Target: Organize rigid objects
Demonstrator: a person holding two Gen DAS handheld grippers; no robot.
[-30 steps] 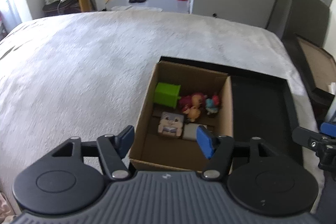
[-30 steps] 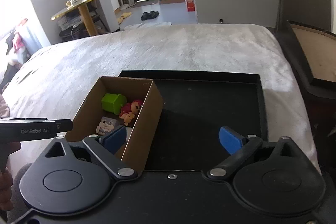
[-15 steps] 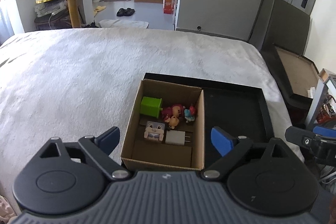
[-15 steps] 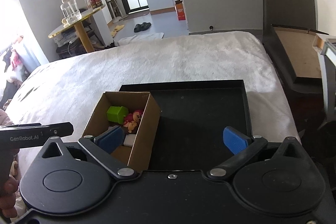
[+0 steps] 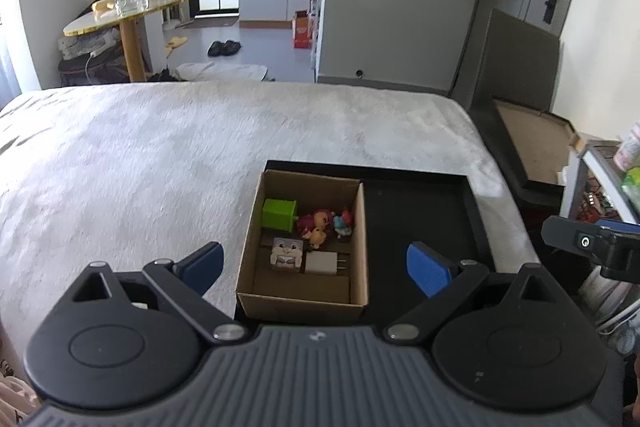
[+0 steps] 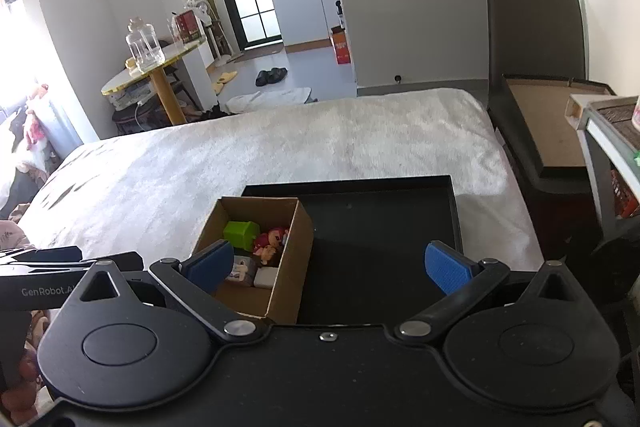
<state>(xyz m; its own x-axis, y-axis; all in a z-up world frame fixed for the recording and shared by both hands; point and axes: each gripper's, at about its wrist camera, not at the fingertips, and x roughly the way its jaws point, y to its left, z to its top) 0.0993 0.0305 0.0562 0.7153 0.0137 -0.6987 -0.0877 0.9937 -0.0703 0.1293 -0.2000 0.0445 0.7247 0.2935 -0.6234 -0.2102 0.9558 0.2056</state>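
A cardboard box (image 5: 362, 247) stands in the left part of a black tray (image 5: 472, 211) on the white bed. Inside lie a green cube (image 5: 279, 214), small figurines (image 5: 320, 223), a bunny-face block (image 5: 286, 254) and a white charger (image 5: 323, 263). My left gripper (image 5: 316, 265) is open and empty, held above the near edge of the box. My right gripper (image 6: 328, 265) is open and empty, above the tray's near edge; the box (image 6: 296, 267), green cube (image 6: 241, 233) and tray (image 6: 454, 215) show there too.
The white fuzzy bed cover (image 5: 160, 155) spreads to the left and beyond. A dark framed board (image 6: 540, 131) leans at the bed's right side, with a shelf unit (image 6: 612, 147) nearer. A round yellow table (image 5: 124, 19) stands far left.
Both grippers have pulled up and back from the box, which looks smaller. The left gripper's jaws have opened wider.
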